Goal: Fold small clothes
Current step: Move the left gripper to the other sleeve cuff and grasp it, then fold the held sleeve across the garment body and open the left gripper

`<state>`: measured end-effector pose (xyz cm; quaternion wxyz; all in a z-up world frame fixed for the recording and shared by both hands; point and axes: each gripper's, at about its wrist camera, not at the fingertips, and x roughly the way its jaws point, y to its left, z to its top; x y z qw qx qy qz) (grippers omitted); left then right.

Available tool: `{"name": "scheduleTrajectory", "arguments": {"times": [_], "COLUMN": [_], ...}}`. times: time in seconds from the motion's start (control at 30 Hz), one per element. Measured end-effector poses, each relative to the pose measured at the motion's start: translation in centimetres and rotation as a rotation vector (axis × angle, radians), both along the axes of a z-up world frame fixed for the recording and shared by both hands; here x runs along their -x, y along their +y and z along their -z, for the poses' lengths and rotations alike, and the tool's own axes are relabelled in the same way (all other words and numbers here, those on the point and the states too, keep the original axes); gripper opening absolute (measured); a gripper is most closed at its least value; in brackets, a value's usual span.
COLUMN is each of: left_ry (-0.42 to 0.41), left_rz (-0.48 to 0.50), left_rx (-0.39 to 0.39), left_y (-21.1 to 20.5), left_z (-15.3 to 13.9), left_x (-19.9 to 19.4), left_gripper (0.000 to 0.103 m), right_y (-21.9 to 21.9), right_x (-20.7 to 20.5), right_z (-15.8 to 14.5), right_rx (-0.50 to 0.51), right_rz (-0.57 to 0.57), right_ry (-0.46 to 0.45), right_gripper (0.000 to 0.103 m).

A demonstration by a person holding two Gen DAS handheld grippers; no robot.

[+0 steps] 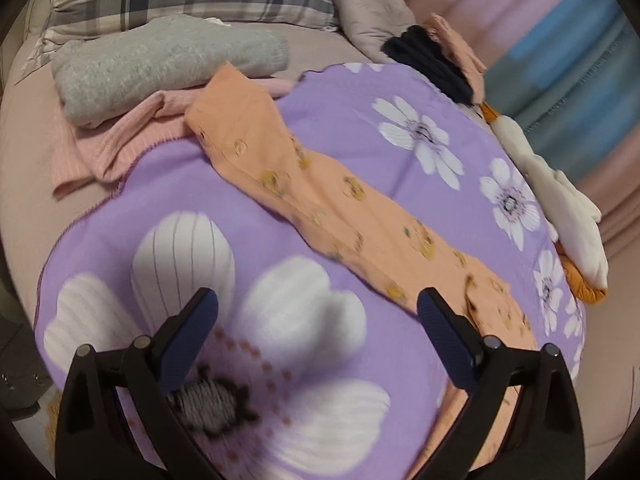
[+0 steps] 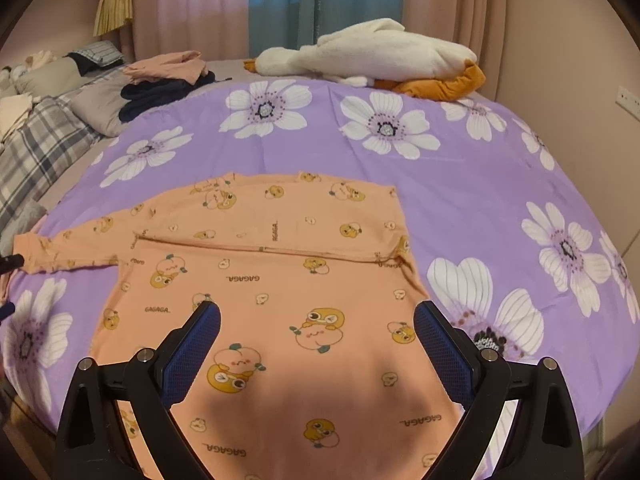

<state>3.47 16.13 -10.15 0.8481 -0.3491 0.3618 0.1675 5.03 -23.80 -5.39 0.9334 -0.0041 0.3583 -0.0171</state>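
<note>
Shirt (image 2: 280,300) hem is running out of frame, near edge. Its sleeve (image 2: 68,250) is pointing left, long axis left-right. Left gripper (image 1: 318,304) and right gripper (image 2: 316,316) are hovering with fingers apart, empty.

- The left black two-finger gripper with blue ribbed pads (image 1: 318,304) has its fingers spread wide apart, nothing between them, tilted down and forward.
- The right black two-finger gripper with blue ribbed pads (image 2: 317,316) is likewise wide apart and empty, angled downward.
</note>
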Motion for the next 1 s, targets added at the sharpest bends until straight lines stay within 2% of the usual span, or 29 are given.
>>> {"name": "scheduleTrajectory", "arguments": {"times": [0.2,0.37,0.4,0.47,0.53,0.6,0.63,0.7,0.77,0.83,0.9,1.0], "left_ry": [-0.004,0.007,0.009,0.031,0.029,0.027,0.023,0.022,0.026,0.016,0.002,-0.018], "left_rz": [-0.034,-0.106,-0.113,-0.115,-0.111,-0.113,-0.114,-0.113,-0.101,-0.095,-0.102,-0.109], "left_rx": [0.08,0.089,0.088,0.058,0.018,0.025,0.027,0.028,0.021,0.037,0.061,0.023], "left_y": [3.2,5.7,6.0,6.3,6.2,6.4,6.5,6.7,6.9,7.1,7.1,6.2], "left_z": [1.3,2.4,2.8,3.3,3.1,3.2,3.2,3.4,3.5,3.6,3.5,2.4], "left_x": [-2.0,-3.0,-3.3,-4.0,-4.3,-4.7,-4.9,-5.4,-5.8,-5.9,-5.9,-5.7], "left_gripper": [0.086,0.074,0.071,0.056,0.054,0.053,0.049,0.037,0.022,0.013,0.009,0.008], "right_y": [0.1,-0.2,-0.2,-0.1,0.0,0.3,0.4,0.7,0.8,0.8,0.7,0.6], "right_x": [-0.5,-1.2,-1.3,-1.7,-1.9,-2.2,-2.3,-2.4,-2.4,-2.4,-2.4,-2.5], "right_z": [0.7,1.1,1.2,1.5,1.8,2.1,2.2,2.4,2.4,2.4,2.3,2.3], "right_rx": [0.015,0.007,0.006,-0.003,-0.018,-0.02,-0.015,-0.002,0.0,-0.003,-0.003,-0.009], "right_rz": [0.01,0.019,0.019,0.018,0.01,-0.002,-0.003,-0.002,-0.009,-0.012,-0.009,-0.004], "right_ry": [0.025,0.047,0.049,0.061,0.076,0.088,0.093,0.098,0.101,0.103,0.102,0.096], "right_gripper": [0.097,0.097,0.097,0.097,0.097,0.097,0.097,0.097,0.097,0.097,0.097,0.097]}}
